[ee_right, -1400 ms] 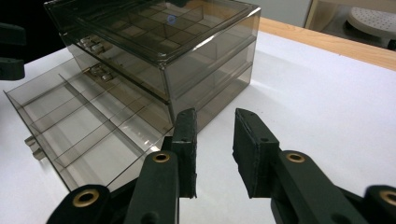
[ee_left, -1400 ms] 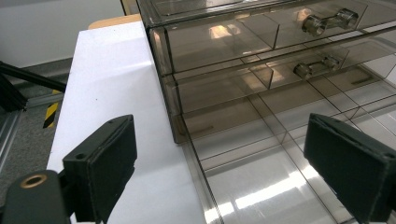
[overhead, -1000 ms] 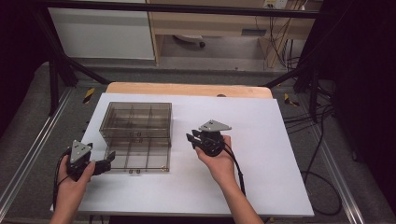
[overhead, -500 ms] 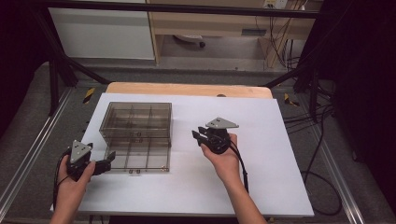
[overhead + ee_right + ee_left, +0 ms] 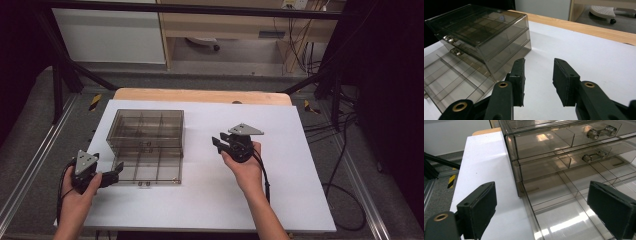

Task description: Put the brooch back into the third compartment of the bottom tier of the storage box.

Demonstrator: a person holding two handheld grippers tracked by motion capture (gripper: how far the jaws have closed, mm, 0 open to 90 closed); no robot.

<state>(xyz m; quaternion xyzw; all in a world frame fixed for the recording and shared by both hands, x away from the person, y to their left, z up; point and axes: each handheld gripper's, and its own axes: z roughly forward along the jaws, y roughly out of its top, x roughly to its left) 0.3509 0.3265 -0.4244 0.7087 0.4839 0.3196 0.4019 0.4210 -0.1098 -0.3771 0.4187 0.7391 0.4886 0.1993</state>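
here a smoky clear drawer cabinet (image 5: 147, 134) sits on the left half of the white worktop (image 5: 280, 200), its bottom drawer (image 5: 150, 172) pulled out toward the person. through the tinted plastic its compartments are hard to read. the left gripper (image 5: 114, 176) rests at that drawer's left front corner, fingers wide apart. the right gripper (image 5: 218, 142) hovers well apart to the cabinet's right, fingers parted and holding nothing.

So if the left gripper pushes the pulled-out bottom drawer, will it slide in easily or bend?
The drawer looks like thin, rigid clear plastic, so it probably slides without flexing. It seems empty, so likely light; the whole drawer box might shift on the smooth white table.
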